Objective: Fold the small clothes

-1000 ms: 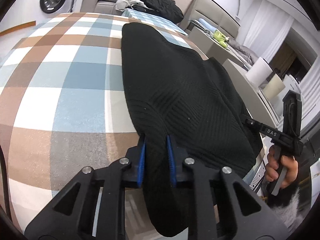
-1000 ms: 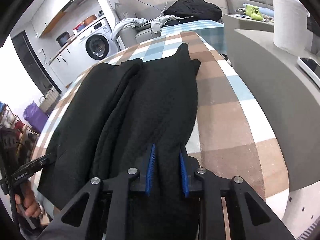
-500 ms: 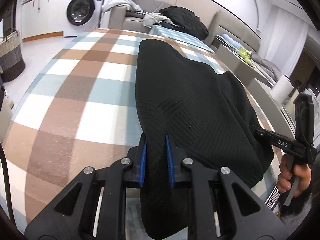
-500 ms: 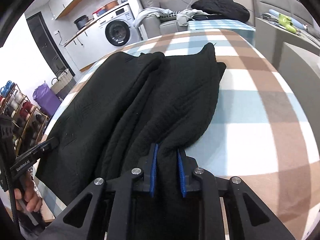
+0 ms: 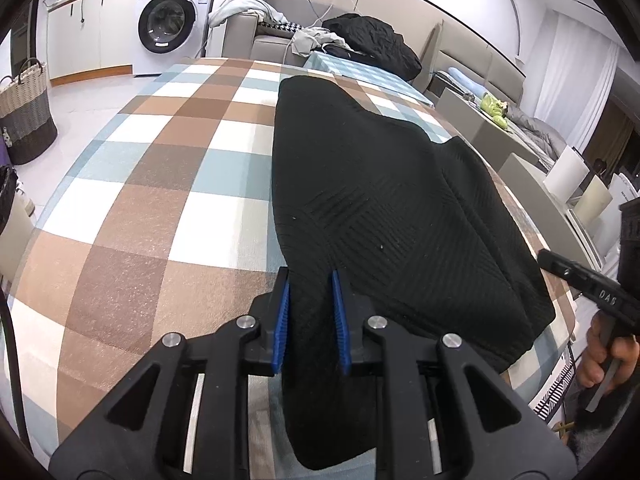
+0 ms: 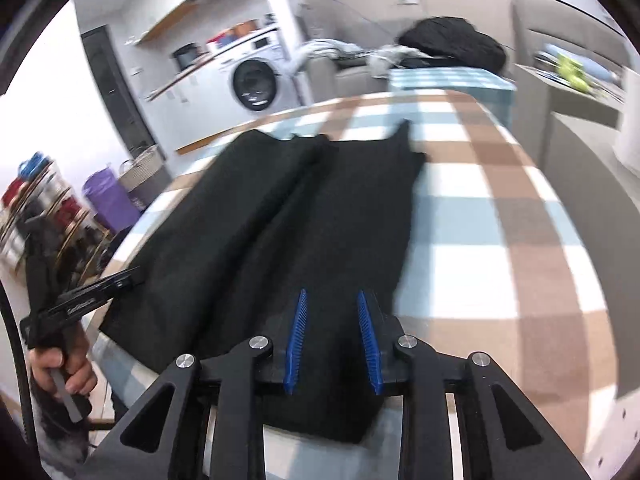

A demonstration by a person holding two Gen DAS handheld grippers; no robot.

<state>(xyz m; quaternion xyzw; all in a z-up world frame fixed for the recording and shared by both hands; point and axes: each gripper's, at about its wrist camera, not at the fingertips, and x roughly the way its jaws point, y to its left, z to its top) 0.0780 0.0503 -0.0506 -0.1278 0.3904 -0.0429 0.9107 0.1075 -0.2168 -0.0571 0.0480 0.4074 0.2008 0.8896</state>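
A black knit garment lies lengthwise on the checked table, folded along its length. My left gripper is shut on the garment's near edge, cloth bunched between the blue pads. In the right wrist view the same garment lies flat with a ridge down its middle. My right gripper has its jaws apart, and the cloth lies loose between and under them. Each gripper shows at the edge of the other's view, held by a hand.
A second checked table with a black bundle stands beyond the far end. A washing machine, a sofa with clothes and a woven basket are at the back left. Grey furniture borders the table's right side.
My right gripper has opened and let go of the garment's edge. The garment has settled flatter on the table. My left gripper has kept its hold and both views have tilted up.
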